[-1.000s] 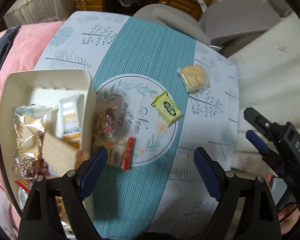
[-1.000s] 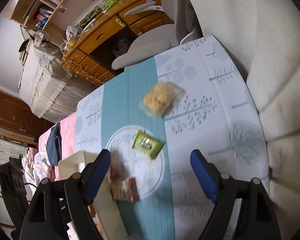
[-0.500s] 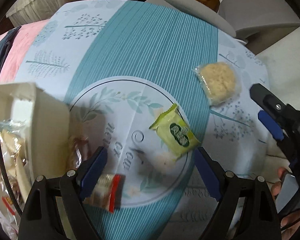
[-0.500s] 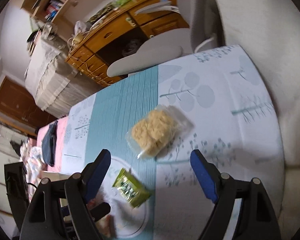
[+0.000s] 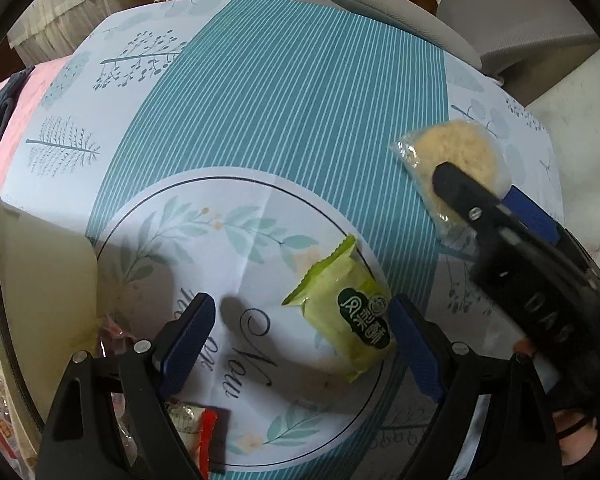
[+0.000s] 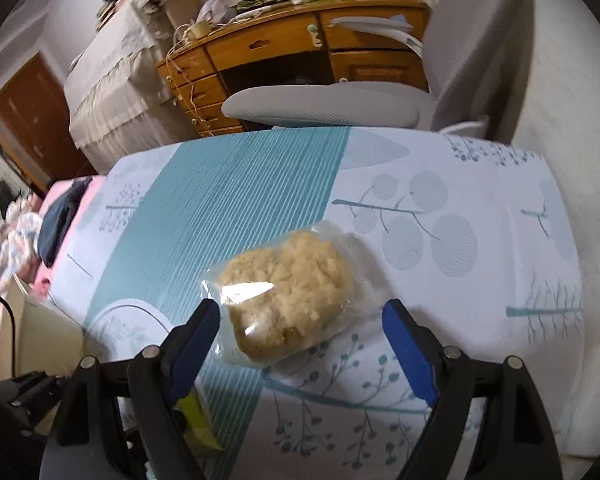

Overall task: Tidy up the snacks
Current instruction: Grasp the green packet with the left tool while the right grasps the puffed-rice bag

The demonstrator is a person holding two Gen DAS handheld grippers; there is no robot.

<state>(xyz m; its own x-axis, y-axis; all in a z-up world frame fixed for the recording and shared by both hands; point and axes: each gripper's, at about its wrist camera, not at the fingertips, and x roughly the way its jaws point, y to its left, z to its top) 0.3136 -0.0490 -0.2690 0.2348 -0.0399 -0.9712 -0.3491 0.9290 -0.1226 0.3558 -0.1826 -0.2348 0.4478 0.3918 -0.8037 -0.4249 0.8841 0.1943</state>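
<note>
A green snack packet (image 5: 346,312) lies on the tablecloth's round print, just ahead of my open left gripper (image 5: 300,340), close to its right finger. A clear bag of pale crumbly cake (image 6: 288,296) lies on the table between the fingers of my open right gripper (image 6: 300,344); it also shows in the left wrist view (image 5: 452,164), partly behind the right gripper's body (image 5: 512,248). A white tray (image 5: 40,280) holding wrapped snacks sits at the left edge. A red-and-clear wrapped snack (image 5: 196,420) lies by the left finger.
The table (image 6: 480,240) wears a teal-striped and white leaf-print cloth. A grey chair (image 6: 320,104) and a wooden desk (image 6: 284,44) stand beyond its far edge. Pink bedding (image 5: 16,108) lies to the left. A white wall (image 6: 572,120) runs along the right.
Both grippers have moved forward and lower. The left one left the tray side and closed in on the green packet. The right one came up to the cake bag, now between its fingers.
</note>
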